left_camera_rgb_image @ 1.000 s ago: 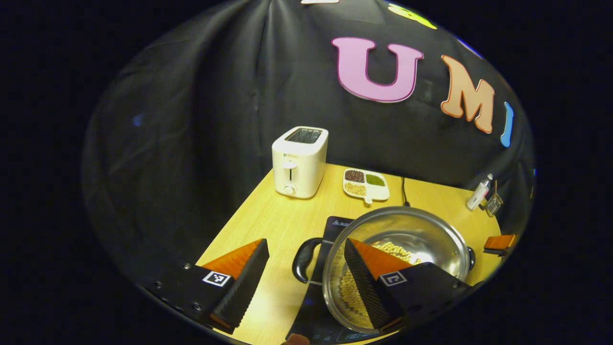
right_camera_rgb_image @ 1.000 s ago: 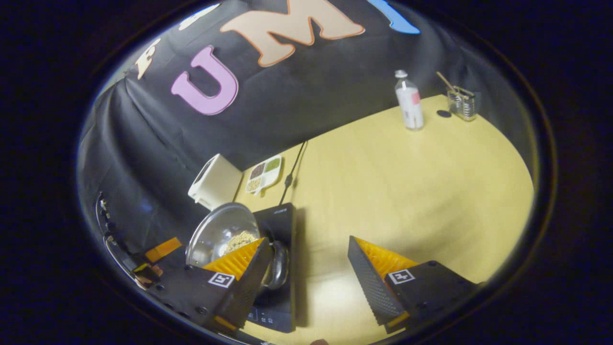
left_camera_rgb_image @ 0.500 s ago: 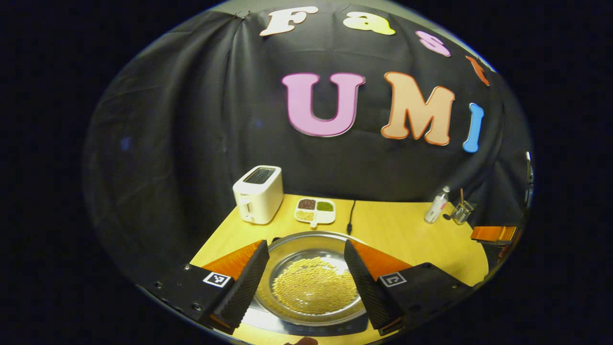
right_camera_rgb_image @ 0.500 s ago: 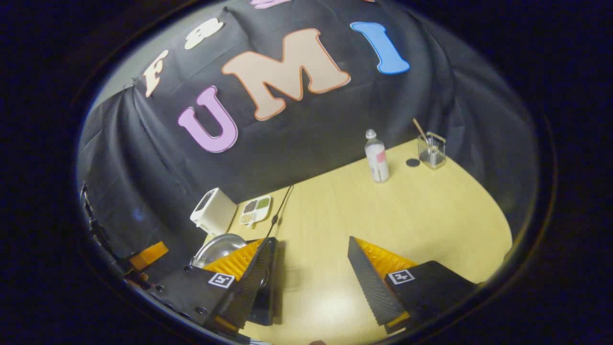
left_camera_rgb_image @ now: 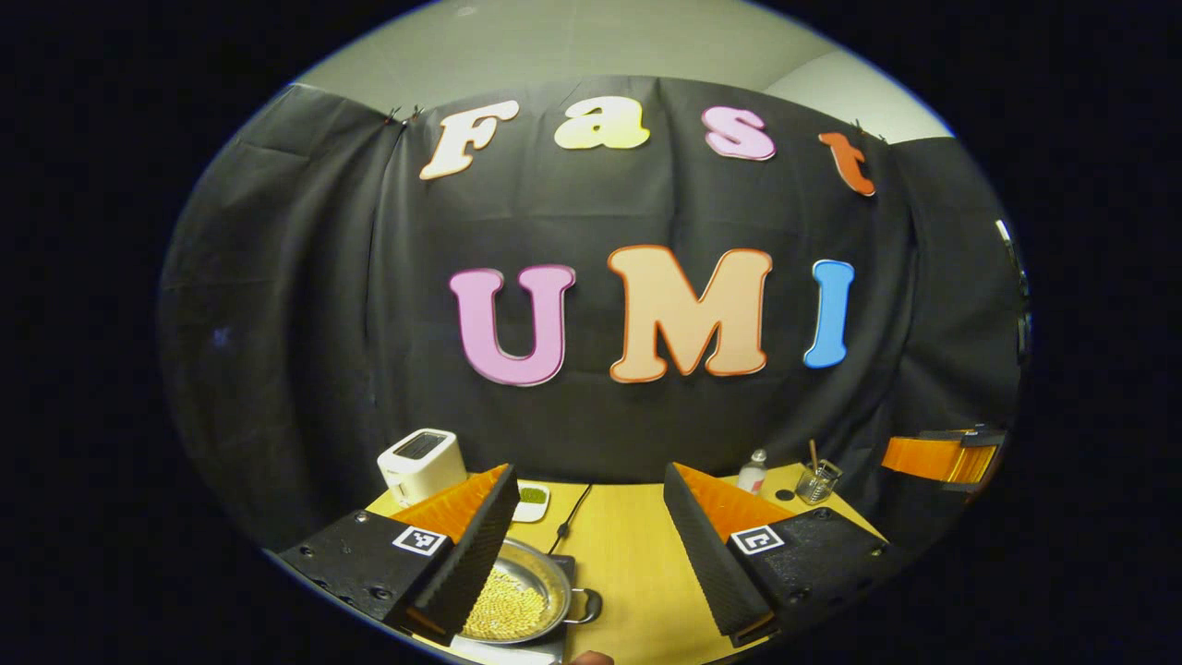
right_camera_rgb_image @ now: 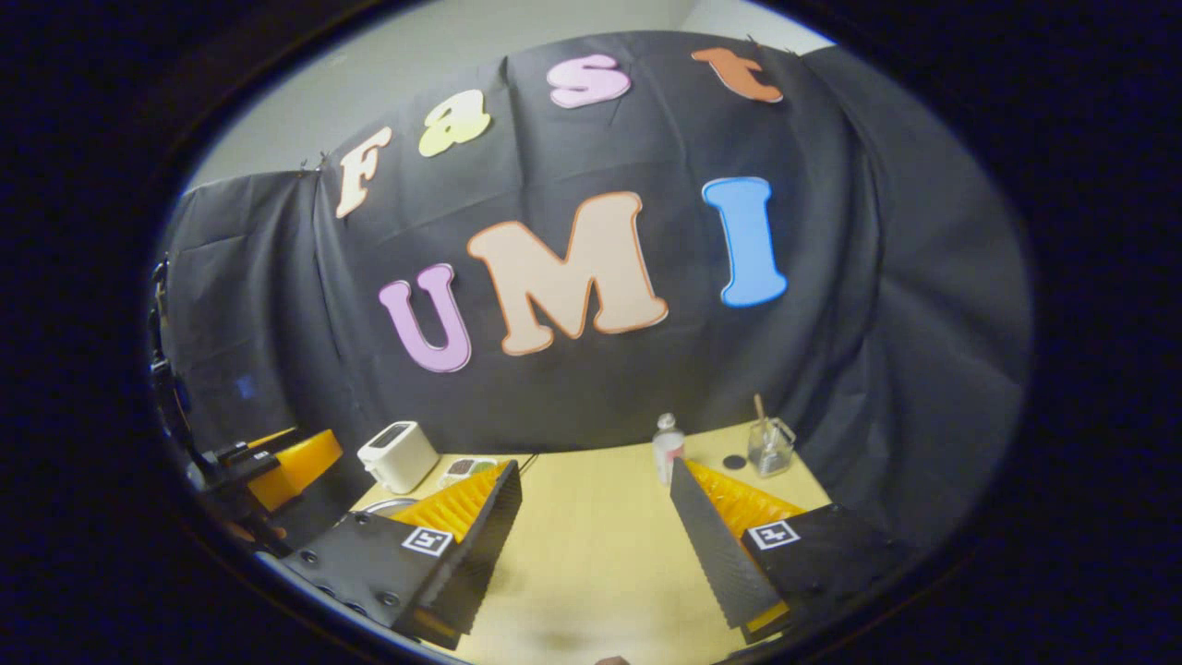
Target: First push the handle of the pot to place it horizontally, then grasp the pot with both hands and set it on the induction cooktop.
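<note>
The steel pot (left_camera_rgb_image: 522,600) holds yellow beans and sits on the black induction cooktop (left_camera_rgb_image: 563,562), low in the left gripper view. One black side handle (left_camera_rgb_image: 588,605) points to the right. My left gripper (left_camera_rgb_image: 587,471) is open and held well above and behind the pot, with nothing between its fingers. My right gripper (right_camera_rgb_image: 596,466) is also open over bare table. In the right gripper view the left gripper (right_camera_rgb_image: 286,462) shows at the far left; in the left gripper view the right gripper (left_camera_rgb_image: 937,457) shows at the far right.
A white toaster (left_camera_rgb_image: 420,462) and a divided dish of grains (left_camera_rgb_image: 532,499) stand at the back left of the wooden table (right_camera_rgb_image: 600,536). A power cord (left_camera_rgb_image: 571,517) runs to the cooktop. A small bottle (right_camera_rgb_image: 667,448) and a glass holder (right_camera_rgb_image: 769,445) stand at the back right.
Both grippers have drawn back and up from the pot and tilted toward the wall. The pot rests on the cooktop and looks much smaller now. Both stayed open.
</note>
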Tool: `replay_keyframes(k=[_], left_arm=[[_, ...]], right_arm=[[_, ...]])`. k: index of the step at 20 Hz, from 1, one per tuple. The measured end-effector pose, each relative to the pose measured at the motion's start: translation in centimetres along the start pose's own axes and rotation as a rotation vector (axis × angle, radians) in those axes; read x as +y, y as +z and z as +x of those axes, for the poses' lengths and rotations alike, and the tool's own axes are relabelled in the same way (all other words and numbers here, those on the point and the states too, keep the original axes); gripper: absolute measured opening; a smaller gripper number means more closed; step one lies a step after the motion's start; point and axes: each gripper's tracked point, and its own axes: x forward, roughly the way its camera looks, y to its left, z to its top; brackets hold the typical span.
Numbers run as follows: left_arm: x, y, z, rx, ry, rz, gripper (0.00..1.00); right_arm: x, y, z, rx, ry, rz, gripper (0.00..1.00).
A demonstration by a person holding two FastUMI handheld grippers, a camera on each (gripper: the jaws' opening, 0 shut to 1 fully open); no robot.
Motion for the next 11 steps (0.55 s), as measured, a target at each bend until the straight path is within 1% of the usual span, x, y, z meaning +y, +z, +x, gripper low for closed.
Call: replay_keyframes(k=[2,3,4,5,7,8,11], left_arm=[[-2.0,1.2,-1.0,-0.045,-0.004,0.017,0.96],[-2.7,1.7,-1.5,-0.063,-0.001,0.021,0.94],[-3.5,1.5,-2.2,-0.071,0.002,0.026,0.96],[-4.1,1.4,-2.7,-0.074,0.009,0.03,0.95],[-5.1,1.4,-3.5,-0.08,0.015,0.034,0.95],[-5.6,1.3,-4.1,-0.08,0.016,0.033,0.96],[-6.4,0.9,-5.0,-0.08,0.03,0.029,0.95]], right_arm=[[-1.5,1.8,-2.1,-0.034,0.007,-0.002,0.92],[-2.2,2.5,-3.1,-0.047,0.007,-0.001,0.92],[-3.2,3.0,-4.0,-0.061,-0.001,-0.005,0.92],[-4.2,3.5,-4.6,-0.074,-0.009,-0.008,0.99],[-5.5,3.8,-6.1,-0.083,-0.018,-0.015,0.99],[-6.0,3.8,-6.9,-0.086,-0.02,-0.018,0.92],[-7.3,3.6,-8.5,-0.096,-0.021,-0.03,0.92]])
